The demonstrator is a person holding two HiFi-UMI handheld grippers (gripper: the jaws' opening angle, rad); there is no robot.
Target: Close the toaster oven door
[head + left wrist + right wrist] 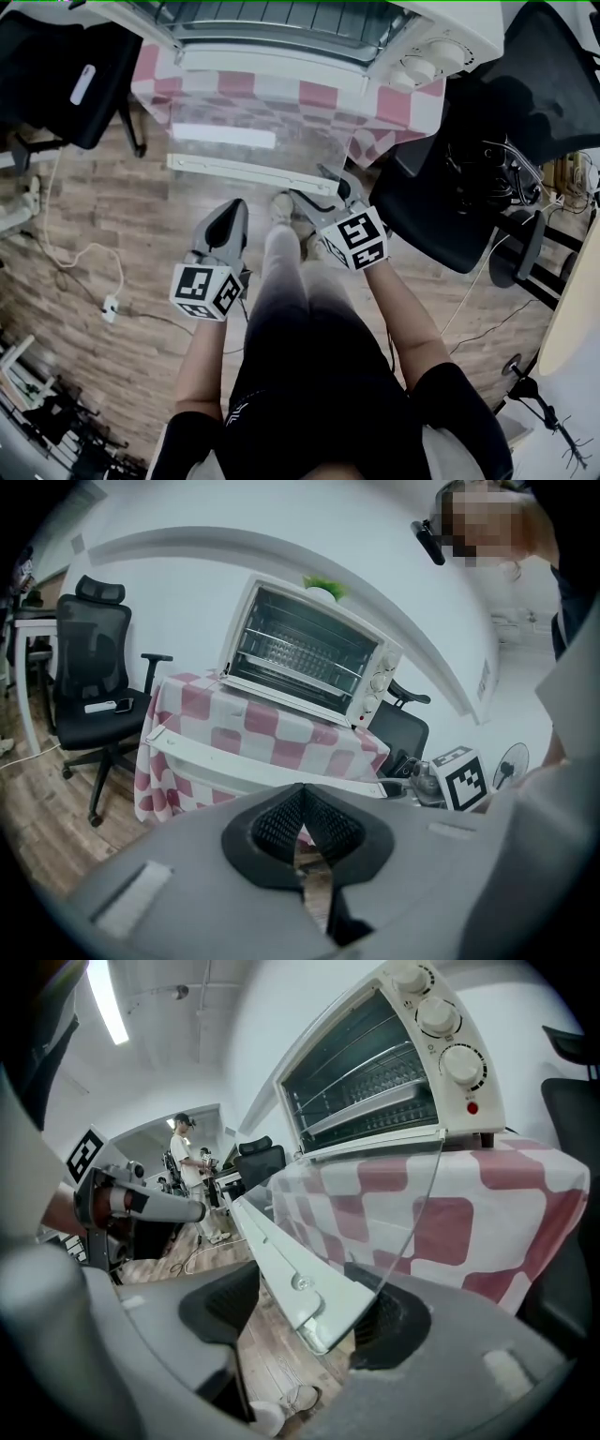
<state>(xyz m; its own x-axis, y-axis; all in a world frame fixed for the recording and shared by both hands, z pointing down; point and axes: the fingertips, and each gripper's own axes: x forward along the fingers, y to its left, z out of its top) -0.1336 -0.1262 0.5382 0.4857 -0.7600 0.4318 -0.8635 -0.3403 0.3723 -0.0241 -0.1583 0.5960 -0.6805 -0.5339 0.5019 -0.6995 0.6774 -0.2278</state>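
A white toaster oven [375, 37] stands on a table under a pink-checked cloth [319, 98]. Its glass door [253, 141] hangs open and lies flat, with its white front rail [248, 174] toward me. My right gripper [319, 190] is at the rail's right end. In the right gripper view the door's corner [314, 1307] sits between the wide-apart jaws of the gripper [314, 1321], close to the right pad [398, 1321] and apart from the left one. My left gripper [232, 208] hangs below the rail's middle, clear of the door, pads together and holding nothing.
Black office chairs stand at the left [66, 75] and the right [450, 197] of the table. A white cable and plug [108, 305] lie on the wooden floor. My legs and shoes [281, 211] are under the door. A person [187, 1162] stands far back in the room.
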